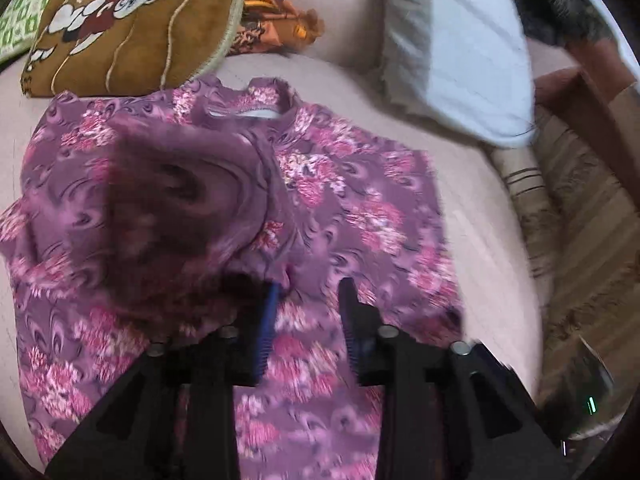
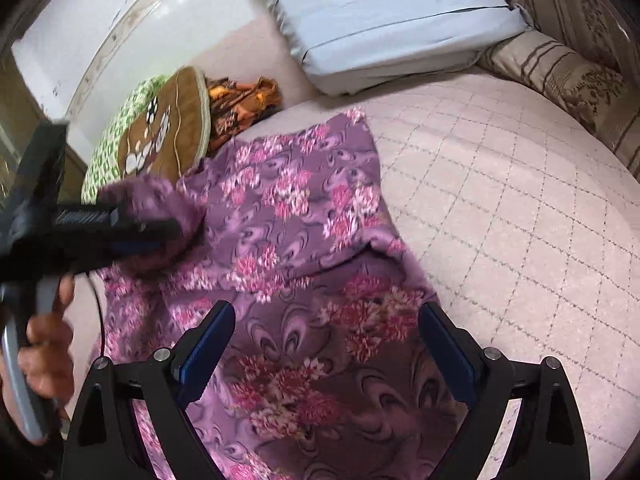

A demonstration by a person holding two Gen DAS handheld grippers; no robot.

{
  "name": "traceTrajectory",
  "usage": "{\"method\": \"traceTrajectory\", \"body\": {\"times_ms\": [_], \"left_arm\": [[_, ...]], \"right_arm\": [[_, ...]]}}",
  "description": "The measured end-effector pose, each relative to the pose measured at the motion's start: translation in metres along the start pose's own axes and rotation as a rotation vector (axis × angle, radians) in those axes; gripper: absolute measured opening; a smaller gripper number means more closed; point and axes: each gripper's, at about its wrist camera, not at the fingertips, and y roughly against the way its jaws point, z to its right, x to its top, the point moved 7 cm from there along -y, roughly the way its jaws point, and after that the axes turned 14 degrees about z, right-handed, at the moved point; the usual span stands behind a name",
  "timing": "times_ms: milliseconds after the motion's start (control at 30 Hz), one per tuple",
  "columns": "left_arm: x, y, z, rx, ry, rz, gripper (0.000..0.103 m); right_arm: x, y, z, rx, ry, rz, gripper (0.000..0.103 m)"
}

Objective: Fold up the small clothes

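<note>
**Purple floral garment spread on the bed, one sleeve lifted at the left claw**

A purple floral garment (image 1: 360, 208) is seen laid out on a pale quilted bed cover (image 2: 520, 200), its neckline turned toward the pillows. In the left wrist view, the left claw (image 1: 308, 292) is held low over the middle of the garment, and its two fingers are parted by a moderate gap. A bunched, blurred fold of the same cloth, seemingly a sleeve, is raised in front of the left-hand finger (image 1: 266, 332) and appears to touch its tip; whether the cloth is actually caught there cannot be told, since nothing is seen pinched between the fingers.

In the right wrist view, the right claw (image 2: 326, 344) is spread wide above the lower part of the garment, and nothing is gripped between its blue-padded fingers (image 2: 204, 356). The left claw is also seen there at the left edge, held by a hand (image 2: 48, 352), with the lifted cloth at its tip.

Beyond the garment, a brown cartoon cushion (image 1: 132, 24) is placed just touching its upper edge, an orange patterned cloth (image 1: 272, 20) lies beside the cushion, and a light blue pillow (image 2: 384, 20) rests at the head of the bed.
</note>
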Motion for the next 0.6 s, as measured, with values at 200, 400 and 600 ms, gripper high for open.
{"method": "traceTrajectory", "body": {"times_ms": [200, 400, 600], "left_arm": [[0.017, 0.087, -0.07, -0.055, 0.152, 0.161, 0.053], [0.025, 0.109, -0.158, 0.055, 0.33, 0.209, 0.053], [0.012, 0.093, -0.193, 0.035, 0.524, 0.179, 0.053]], "right_arm": [[0.035, -0.009, -0.037, 0.118, -0.066, 0.04, 0.095], [0.046, -0.04, -0.12, 0.262, 0.0, 0.0, 0.095], [0.021, -0.076, -0.19, 0.182, 0.361, -0.028, 0.095]]}}
